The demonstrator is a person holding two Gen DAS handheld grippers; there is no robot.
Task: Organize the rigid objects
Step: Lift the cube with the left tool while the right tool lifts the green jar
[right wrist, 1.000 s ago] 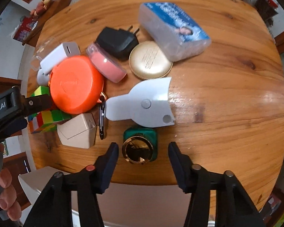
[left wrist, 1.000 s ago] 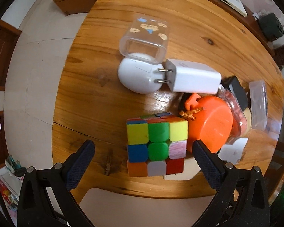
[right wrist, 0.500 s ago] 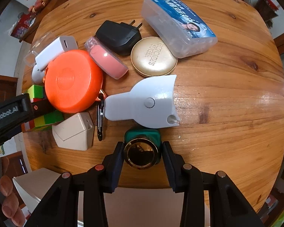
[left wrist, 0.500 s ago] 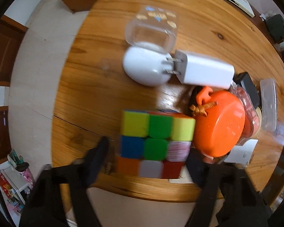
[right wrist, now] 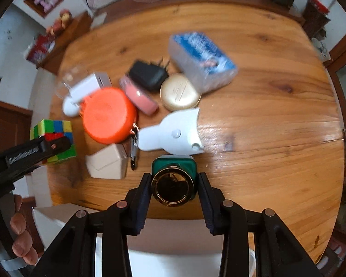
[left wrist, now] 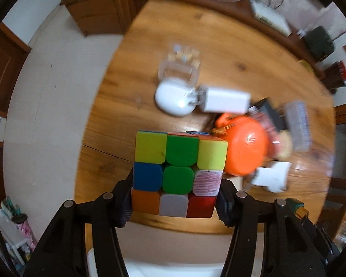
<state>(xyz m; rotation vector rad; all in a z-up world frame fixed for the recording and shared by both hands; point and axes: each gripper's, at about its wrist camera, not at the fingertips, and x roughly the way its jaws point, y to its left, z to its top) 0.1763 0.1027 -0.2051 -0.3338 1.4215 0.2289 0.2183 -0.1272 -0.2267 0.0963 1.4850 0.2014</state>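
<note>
A scrambled colour cube (left wrist: 177, 161) sits between the fingers of my left gripper (left wrist: 175, 196). The jaws are still closing and both pads press its sides, holding it above the wooden table (left wrist: 219, 41). The right wrist view shows the same cube (right wrist: 57, 127) at the left, off the tabletop. My right gripper (right wrist: 174, 182) is shut on a small green bottle with a gold cap (right wrist: 171, 165), its pads against both sides, near the table's front edge.
An orange round case (right wrist: 108, 115), a beige box (right wrist: 108, 161), a white flat plastic piece (right wrist: 173, 133), a gold compact (right wrist: 180, 92), a black charger (right wrist: 147, 75), a blue-labelled clear box (right wrist: 203, 62) and a white charger (left wrist: 226, 100) crowd the table's middle. A hand (right wrist: 20, 242) grips the left tool.
My left jaws closed from wide open onto the cube and lifted it. The right jaws closed on the green bottle and rose; the table looks farther in both views.
</note>
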